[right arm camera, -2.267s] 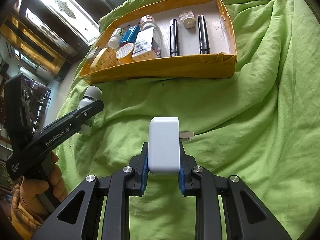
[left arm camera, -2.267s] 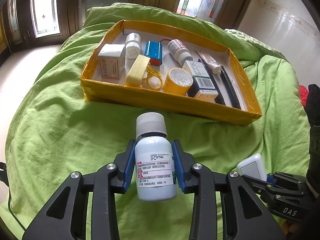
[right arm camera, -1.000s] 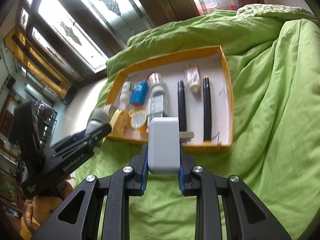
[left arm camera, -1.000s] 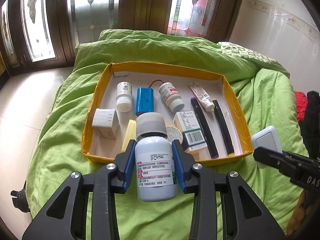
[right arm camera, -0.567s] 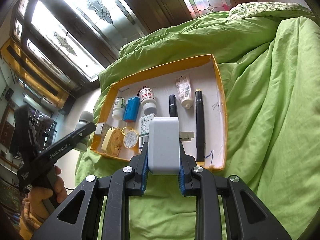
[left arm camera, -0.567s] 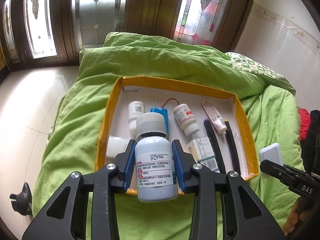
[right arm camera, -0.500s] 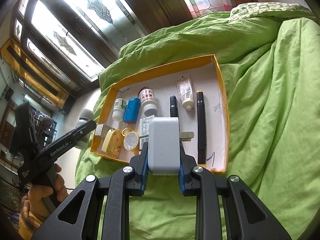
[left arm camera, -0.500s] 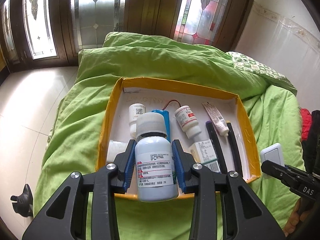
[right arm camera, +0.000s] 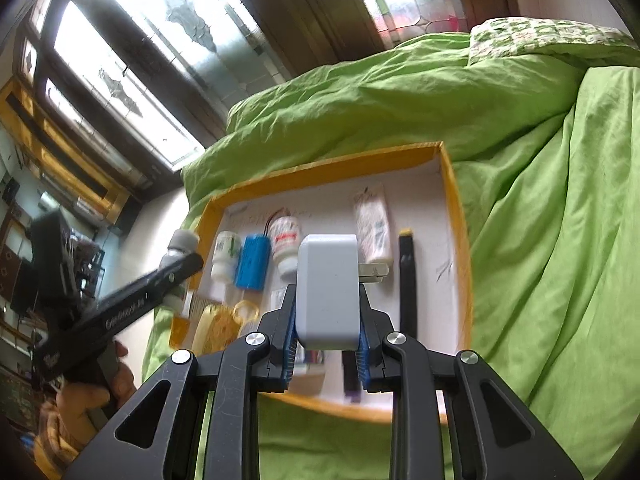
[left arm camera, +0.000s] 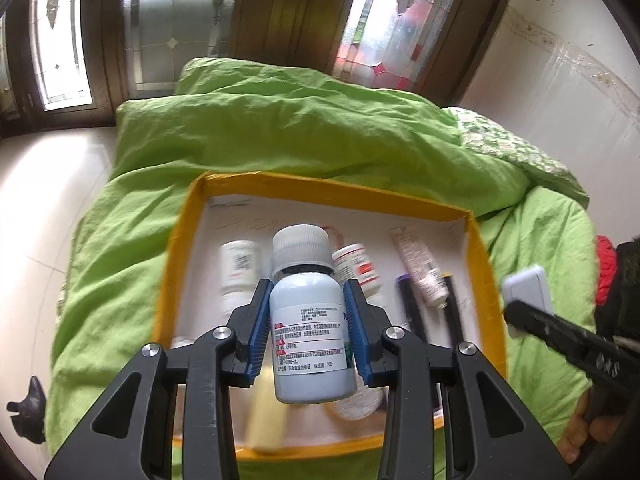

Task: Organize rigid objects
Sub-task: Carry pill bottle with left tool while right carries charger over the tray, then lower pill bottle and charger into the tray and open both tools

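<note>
Home bedroom, green duvet [left arm camera: 280, 140], stained-glass windows [left arm camera: 384, 36]

A bed [left arm camera: 304, 136] covered by a rumpled lime-green duvet [right arm camera: 540, 160] fills the middle of both views. A pillow with a green-and-white pattern [left arm camera: 516, 152] lies at its far right corner. Behind the bed, dark wooden frames [left arm camera: 276, 12] hold tall windows of frosted leaded glass [left arm camera: 176, 20], one with red panes [left arm camera: 380, 60]; daylight comes through them. A pale tiled floor [left arm camera: 44, 200] spreads at the left, and a cream wall [left arm camera: 560, 52] rises in the upper right.
</note>
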A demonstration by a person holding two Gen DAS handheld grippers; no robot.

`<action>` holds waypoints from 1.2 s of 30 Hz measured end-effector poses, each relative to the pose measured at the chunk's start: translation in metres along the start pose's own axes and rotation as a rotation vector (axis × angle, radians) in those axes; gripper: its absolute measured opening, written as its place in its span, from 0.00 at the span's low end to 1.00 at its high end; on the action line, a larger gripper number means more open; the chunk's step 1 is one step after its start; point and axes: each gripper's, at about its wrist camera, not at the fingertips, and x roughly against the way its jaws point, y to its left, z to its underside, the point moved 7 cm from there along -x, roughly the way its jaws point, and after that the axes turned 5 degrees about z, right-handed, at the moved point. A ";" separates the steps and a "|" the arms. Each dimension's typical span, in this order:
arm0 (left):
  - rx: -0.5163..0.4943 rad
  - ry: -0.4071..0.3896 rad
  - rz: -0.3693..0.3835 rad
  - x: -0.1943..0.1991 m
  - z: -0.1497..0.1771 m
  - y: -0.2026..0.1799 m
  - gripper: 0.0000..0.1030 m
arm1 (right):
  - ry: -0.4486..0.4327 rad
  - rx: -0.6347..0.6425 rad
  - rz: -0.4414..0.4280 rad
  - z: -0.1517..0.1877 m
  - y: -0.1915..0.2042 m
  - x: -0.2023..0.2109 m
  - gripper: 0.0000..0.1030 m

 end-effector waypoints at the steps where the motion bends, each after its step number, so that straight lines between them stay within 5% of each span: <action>1: -0.007 0.000 0.006 -0.002 -0.002 -0.005 0.32 | -0.008 -0.017 0.001 -0.009 -0.006 0.000 0.21; 13: -0.081 0.044 0.066 -0.065 -0.009 -0.078 0.32 | -0.020 -0.201 0.003 -0.056 -0.062 -0.028 0.21; 36: -0.106 0.094 -0.004 -0.117 -0.004 -0.070 0.32 | 0.014 -0.017 0.119 -0.061 -0.065 -0.081 0.21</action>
